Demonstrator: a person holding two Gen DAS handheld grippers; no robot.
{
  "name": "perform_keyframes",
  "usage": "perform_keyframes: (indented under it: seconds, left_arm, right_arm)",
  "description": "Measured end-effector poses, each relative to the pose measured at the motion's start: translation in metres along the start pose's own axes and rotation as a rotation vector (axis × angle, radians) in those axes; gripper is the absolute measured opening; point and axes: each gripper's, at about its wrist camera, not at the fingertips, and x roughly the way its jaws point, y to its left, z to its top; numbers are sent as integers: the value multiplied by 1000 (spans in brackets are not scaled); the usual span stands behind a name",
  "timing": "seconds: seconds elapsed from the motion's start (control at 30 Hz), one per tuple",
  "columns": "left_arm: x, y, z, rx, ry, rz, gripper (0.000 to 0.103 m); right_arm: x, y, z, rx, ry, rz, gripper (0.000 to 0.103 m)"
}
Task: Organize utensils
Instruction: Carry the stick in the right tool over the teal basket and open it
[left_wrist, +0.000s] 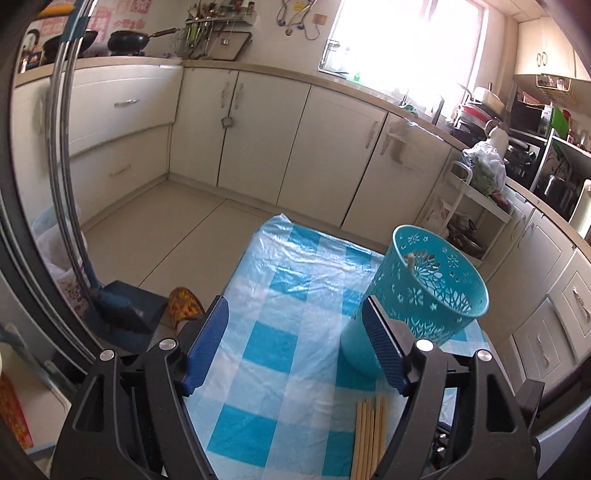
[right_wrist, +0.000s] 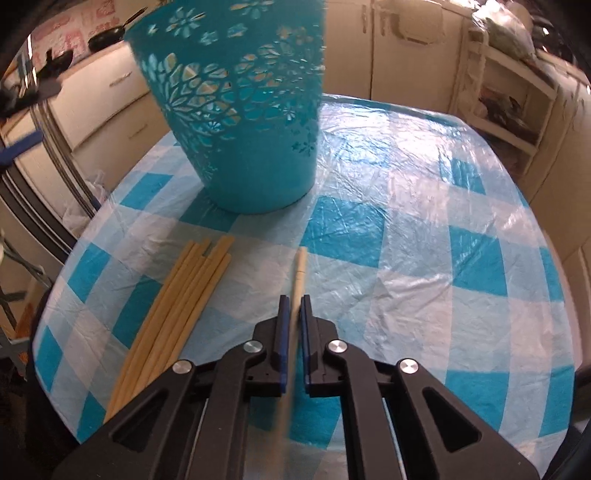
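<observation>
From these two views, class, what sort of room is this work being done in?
Most likely a home kitchen: a wok sits on the counter, white cabinets line the walls, and a utensil rack hangs above.

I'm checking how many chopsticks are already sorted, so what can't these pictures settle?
- Basket contents: left wrist view, its wall hides all but one stick tip.
- Loose chopsticks: near ends hidden under the right tool; overlapping, so no sure count.
- Held chopstick: its rear blurs away in the right wrist view.
- Left tool: open, empty.
</observation>
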Motion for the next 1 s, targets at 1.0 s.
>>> perform_keyframes:
  seconds: [1.0]
  left_arm:
    - [-20, 6, -37, -11, 94, -23, 82]
  right_arm:
    - [-137, 19, 180, 155, -703, 224, 6]
